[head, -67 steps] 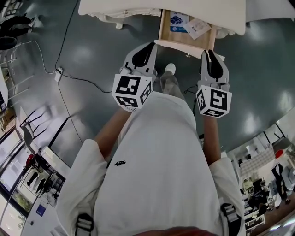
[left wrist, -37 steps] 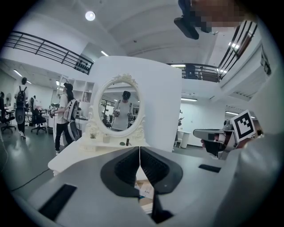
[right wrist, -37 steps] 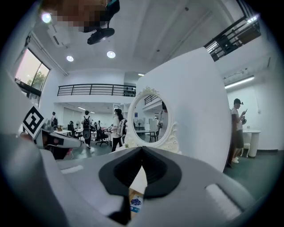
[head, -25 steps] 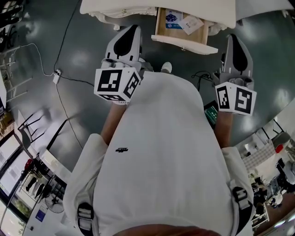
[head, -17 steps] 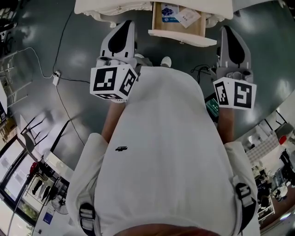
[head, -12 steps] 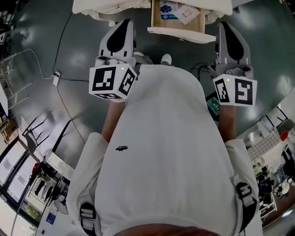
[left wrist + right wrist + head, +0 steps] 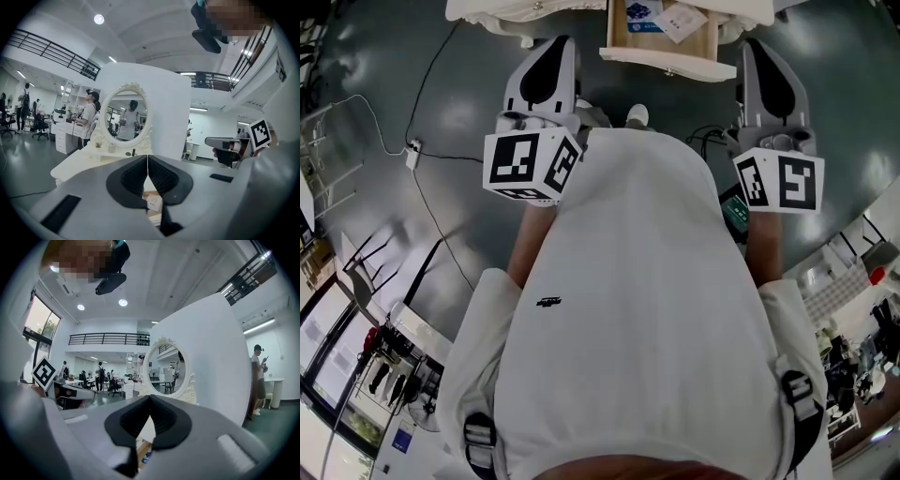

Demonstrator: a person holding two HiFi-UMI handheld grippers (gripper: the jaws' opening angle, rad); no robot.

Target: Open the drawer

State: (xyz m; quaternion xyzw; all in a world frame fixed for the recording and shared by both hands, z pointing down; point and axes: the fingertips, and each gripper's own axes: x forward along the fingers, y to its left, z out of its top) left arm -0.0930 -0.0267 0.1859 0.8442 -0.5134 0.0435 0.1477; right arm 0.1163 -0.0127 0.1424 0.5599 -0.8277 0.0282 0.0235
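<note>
- Two forearms reach forward on either side of a white shirt (image 7: 628, 309), holding the left tool (image 7: 561, 45) and the right tool (image 7: 756, 47) roughly level and aimed at the white bench (image 7: 511, 7).
- Each tool has a grey plastic shell with black ribbed pads and a black-and-white marker cube at the back.
- An oval mirror (image 7: 124, 115) in a carved white frame stands on the bench, above a dark, glossy floor (image 7: 441, 94).
- The drawer (image 7: 667, 58), pale wood with a white front, stands pulled out between the two tools and touches neither; cards lie inside it.
- Both tools have their jaws pressed together with nothing between them.
</note>
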